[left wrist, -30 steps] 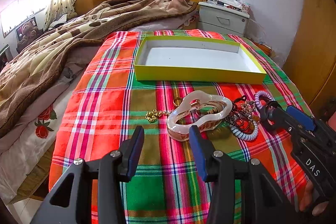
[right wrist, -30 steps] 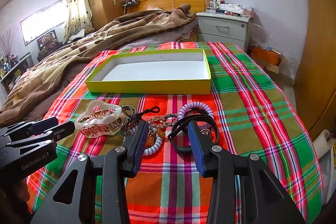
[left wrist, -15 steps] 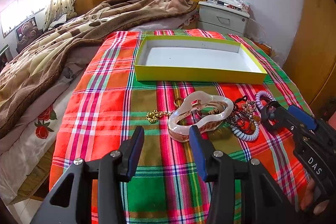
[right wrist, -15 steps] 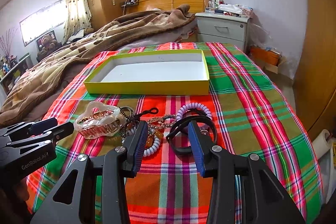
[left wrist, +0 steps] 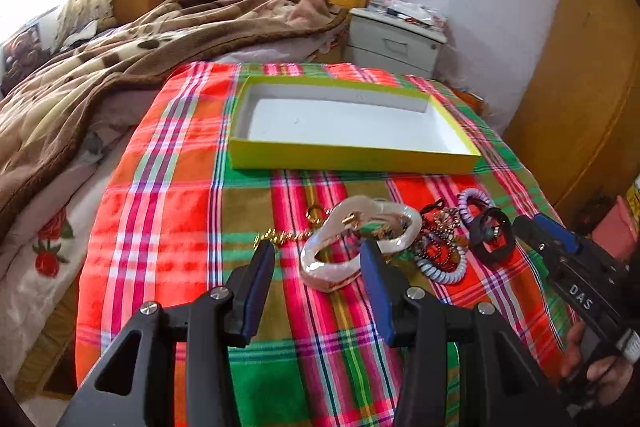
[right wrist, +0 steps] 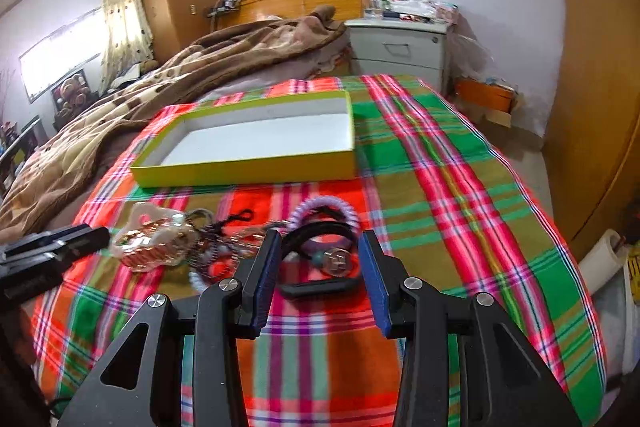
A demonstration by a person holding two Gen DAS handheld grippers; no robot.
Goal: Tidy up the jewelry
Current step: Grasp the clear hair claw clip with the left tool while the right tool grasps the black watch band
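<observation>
A pile of jewelry lies on the plaid cloth [left wrist: 180, 187] in front of an empty yellow box [left wrist: 352, 159] [right wrist: 240, 175]. It holds a pearly hair claw [left wrist: 356, 205] [right wrist: 152, 243], a gold chain [left wrist: 284, 237], dark beads [left wrist: 438, 247], a lilac coil tie [left wrist: 474, 195] [right wrist: 324, 205] and a black band [left wrist: 492, 239] [right wrist: 316, 231]. My left gripper [left wrist: 318, 259] [right wrist: 92, 233] hovers over the claw's near end; its jaws are opening and nothing is pressed. My right gripper [right wrist: 320, 247] [left wrist: 532, 227] stands open around the black band without touching it.
A brown blanket [left wrist: 120, 67] covers the bed's left half. A white nightstand [left wrist: 396, 43] stands behind the cloth, with a wooden wardrobe [left wrist: 580, 107] on the right. An orange box [right wrist: 484, 93] sits on the floor beyond the bed's right edge.
My left gripper has closed in on the pearly claw, whose near end now lies between the fingertips. The right gripper has slid a little, so the black band sits more centred between its fingers.
</observation>
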